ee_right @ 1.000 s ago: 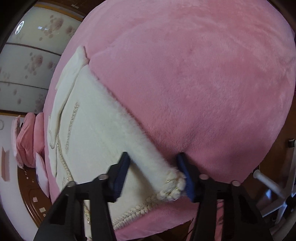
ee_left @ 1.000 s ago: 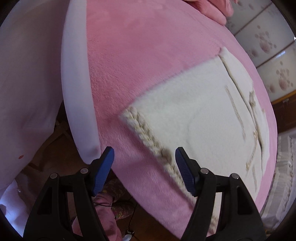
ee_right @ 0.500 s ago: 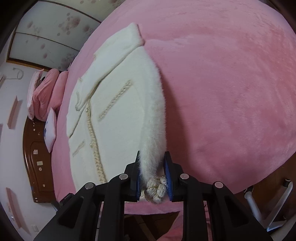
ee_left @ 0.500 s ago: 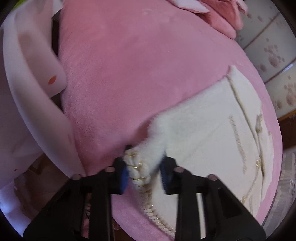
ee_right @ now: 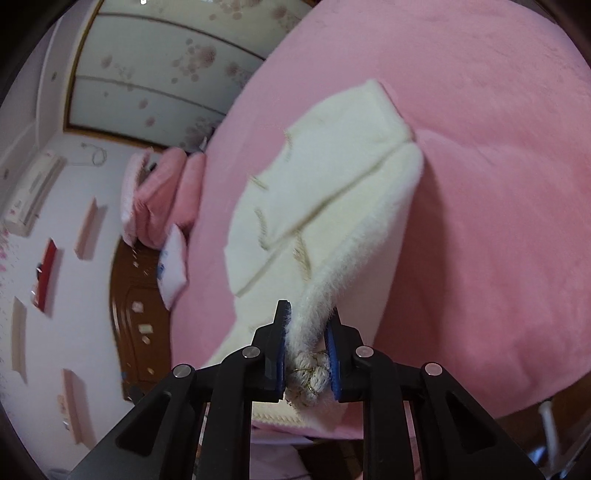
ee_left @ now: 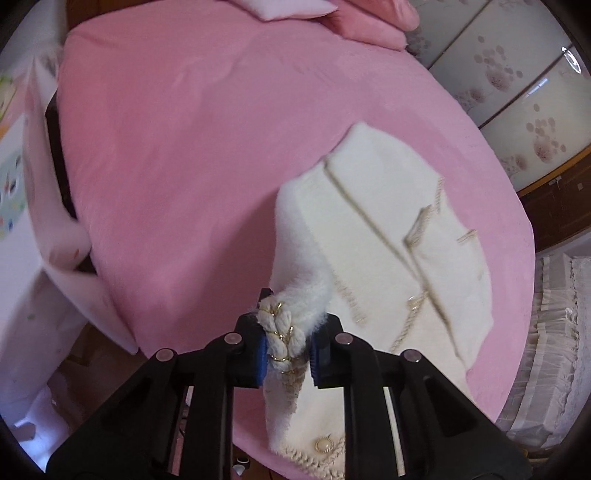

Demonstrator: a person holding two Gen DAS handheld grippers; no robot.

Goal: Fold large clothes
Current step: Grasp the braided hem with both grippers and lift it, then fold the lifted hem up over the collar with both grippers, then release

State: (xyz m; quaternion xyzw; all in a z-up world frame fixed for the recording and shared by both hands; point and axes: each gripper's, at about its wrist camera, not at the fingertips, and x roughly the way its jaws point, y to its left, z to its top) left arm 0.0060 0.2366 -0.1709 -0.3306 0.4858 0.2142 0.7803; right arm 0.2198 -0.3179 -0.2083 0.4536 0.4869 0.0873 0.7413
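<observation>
Cream fluffy jacket (ee_left: 391,229) sits right of centre in the left wrist view and mid-frame in the right wrist view (ee_right: 325,192), partly lifted off a pink plush bedspread (ee_left: 192,155), far part with the collar flaps and gold-thread trim lying on the bed. Left gripper (ee_left: 288,350) clenched on the braided gold-flecked hem corner (ee_left: 280,332) at lower centre, blue pads pressing both sides, fabric rising from it in a raised ridge. Right gripper (ee_right: 308,363) likewise clamped on the other braided hem corner (ee_right: 308,373) at lower centre, a fuzzy fold edge running up from it toward the collar. Round pearl-like button (ee_left: 323,446) shows on the hanging front edge at the bottom of the left view. Bedspread (ee_right: 480,184) fills most of both frames (fisheye bends it into a dome). Pink pillows (ee_left: 369,18) at top of the left view, same stack (ee_right: 162,195) at centre left in the right view with a white cushion (ee_right: 171,271) just below. Sliding wardrobe doors with floral print (ee_left: 524,99) upper right in the left view, upper left in the right. Dark wooden headboard (ee_right: 136,325) lower left, wall air conditioner (ee_right: 35,194) and small wall shelves (ee_right: 88,229) far left. White ruffled fabric (ee_left: 546,350) at the right edge of the left view.
</observation>
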